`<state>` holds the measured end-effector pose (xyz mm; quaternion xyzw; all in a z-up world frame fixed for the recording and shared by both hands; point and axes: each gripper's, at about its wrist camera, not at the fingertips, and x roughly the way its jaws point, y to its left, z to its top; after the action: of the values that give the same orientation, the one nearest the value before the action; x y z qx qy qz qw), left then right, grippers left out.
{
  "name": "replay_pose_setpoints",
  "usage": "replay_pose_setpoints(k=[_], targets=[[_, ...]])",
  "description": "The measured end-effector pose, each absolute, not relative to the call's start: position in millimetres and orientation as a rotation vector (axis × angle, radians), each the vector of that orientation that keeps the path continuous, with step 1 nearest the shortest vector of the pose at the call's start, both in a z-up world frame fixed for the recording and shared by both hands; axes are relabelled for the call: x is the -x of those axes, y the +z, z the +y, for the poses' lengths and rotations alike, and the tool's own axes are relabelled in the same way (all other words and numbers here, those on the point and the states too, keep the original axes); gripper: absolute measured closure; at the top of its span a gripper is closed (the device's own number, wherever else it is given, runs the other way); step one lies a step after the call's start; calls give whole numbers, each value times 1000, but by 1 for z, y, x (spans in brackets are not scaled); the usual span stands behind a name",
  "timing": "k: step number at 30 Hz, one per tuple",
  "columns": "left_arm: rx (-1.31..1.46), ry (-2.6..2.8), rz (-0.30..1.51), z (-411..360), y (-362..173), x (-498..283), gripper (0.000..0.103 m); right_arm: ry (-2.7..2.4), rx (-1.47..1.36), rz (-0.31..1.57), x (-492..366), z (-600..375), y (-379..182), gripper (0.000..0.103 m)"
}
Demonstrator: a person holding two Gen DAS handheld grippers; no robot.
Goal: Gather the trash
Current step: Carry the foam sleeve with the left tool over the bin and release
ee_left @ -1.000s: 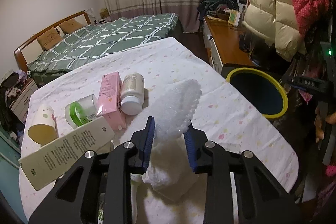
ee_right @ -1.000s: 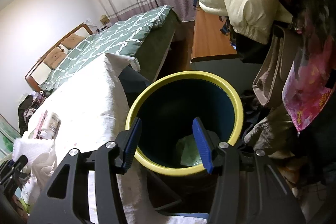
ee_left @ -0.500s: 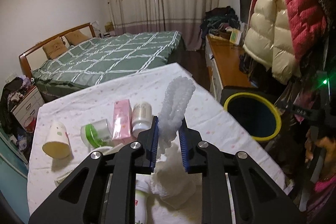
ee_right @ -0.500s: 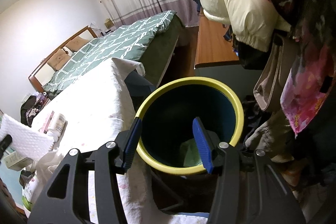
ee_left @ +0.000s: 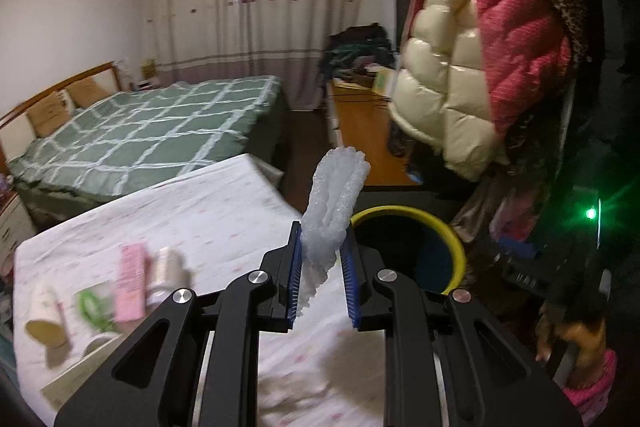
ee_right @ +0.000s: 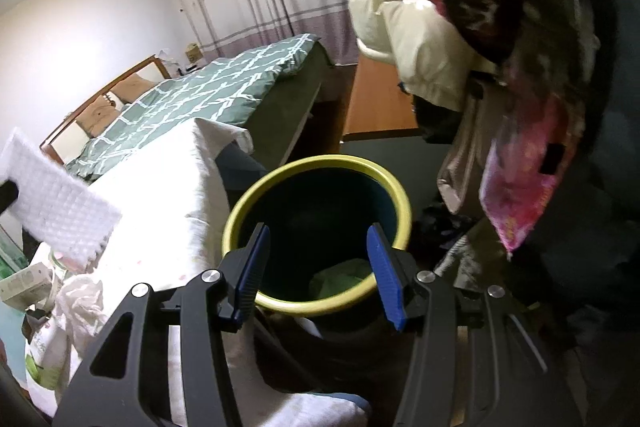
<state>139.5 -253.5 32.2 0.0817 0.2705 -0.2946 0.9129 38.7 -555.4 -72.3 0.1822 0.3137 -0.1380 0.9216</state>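
Bedroom, table (ee_left: 224,211) under white spotted cloth, green checked bed (ee_left: 152,123) beyond. Left gripper (ee_left: 320,267) clenched on white bubbly foam sheet (ee_left: 336,199), rolled, upright, raised off cloth, left of yellow-rimmed dark round bin (ee_right: 320,227). Right gripper (ee_right: 316,271) released, empty, above bin; crumpled green scrap (ee_right: 340,279) inside.
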Motion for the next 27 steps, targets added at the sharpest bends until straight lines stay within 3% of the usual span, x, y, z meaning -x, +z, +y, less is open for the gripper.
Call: replay_pose_setpoints(k=[14,27], targets=[[-245,-743,687,-398,-21,-177,84,-327,-388,674,-15,-582,-88,54],[-289,-741,783,-453,-67,-202,84,-344,-391,698,-16,-591,-98,54]])
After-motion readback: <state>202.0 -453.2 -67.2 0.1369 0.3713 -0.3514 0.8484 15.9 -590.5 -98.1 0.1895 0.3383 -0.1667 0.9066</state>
